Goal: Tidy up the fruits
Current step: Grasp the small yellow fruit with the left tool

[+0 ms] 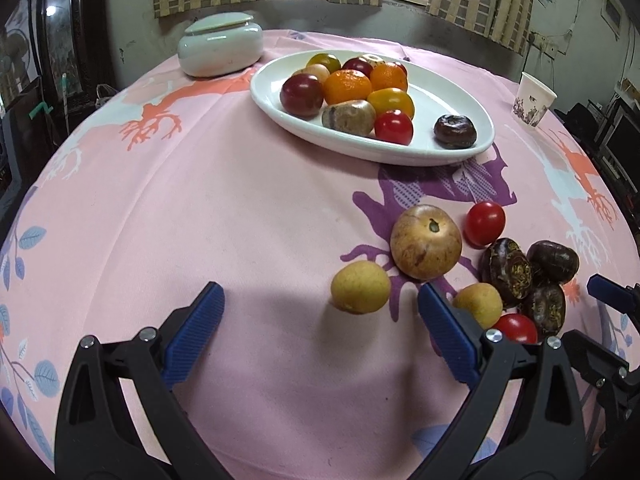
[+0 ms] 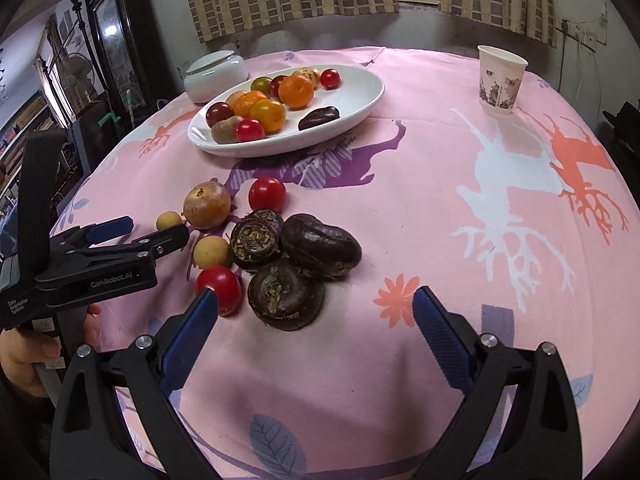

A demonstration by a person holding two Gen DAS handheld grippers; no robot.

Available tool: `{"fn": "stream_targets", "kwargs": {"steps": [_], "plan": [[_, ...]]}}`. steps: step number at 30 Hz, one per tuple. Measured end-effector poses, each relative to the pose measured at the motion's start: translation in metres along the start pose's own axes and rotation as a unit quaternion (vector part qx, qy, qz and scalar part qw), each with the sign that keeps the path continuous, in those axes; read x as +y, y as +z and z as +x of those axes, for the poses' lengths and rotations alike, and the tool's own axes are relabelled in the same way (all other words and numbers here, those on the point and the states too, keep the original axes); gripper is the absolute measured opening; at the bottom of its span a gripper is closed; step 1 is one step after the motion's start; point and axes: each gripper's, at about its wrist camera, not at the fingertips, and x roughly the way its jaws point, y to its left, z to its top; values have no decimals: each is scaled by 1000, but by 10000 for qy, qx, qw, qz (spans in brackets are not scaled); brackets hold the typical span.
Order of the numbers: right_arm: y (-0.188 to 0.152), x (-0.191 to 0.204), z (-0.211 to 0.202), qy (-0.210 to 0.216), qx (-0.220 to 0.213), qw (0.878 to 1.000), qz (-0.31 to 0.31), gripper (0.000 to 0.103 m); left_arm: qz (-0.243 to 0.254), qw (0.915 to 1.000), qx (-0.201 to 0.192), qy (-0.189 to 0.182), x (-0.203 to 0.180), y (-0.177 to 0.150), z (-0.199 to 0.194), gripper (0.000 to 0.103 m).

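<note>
A white oval plate (image 1: pixel 472 148) (image 2: pixel 360 104) holds several fruits: oranges, tomatoes, plums and one dark water chestnut (image 1: pixel 455 131). Loose on the pink cloth lie a tan round fruit (image 1: pixel 426 242) (image 2: pixel 207 205), two small yellow longans (image 1: pixel 360 287) (image 1: pixel 478 305), two red tomatoes (image 1: pixel 485 223) (image 2: pixel 219 289) and three dark water chestnuts (image 2: pixel 286 294) (image 2: pixel 320 246) (image 2: pixel 256 238). My left gripper (image 1: pixel 320 304) is open and empty, low over the cloth, with one longan between its fingertips' line. My right gripper (image 2: pixel 316 308) is open and empty, just before the nearest chestnut.
A pale lidded ceramic jar (image 1: pixel 220 46) (image 2: pixel 214 74) stands behind the plate at the left. A paper cup (image 1: pixel 534 100) (image 2: pixel 500 80) stands at the far right. The round table's edge curves close on both sides. Curtains and a window lie behind.
</note>
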Motion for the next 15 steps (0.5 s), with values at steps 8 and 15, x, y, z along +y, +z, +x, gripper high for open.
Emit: {"fn": "stream_targets", "kwargs": {"steps": [8, 15], "plan": [[0, 1, 1, -60, 20, 10000, -44, 98, -226, 9997, -117, -45, 6, 3, -1, 65], [0, 11, -5, -134, -57, 9994, -304, 98, -136, 9998, -29, -164, 4, 4, -7, 29]]}}
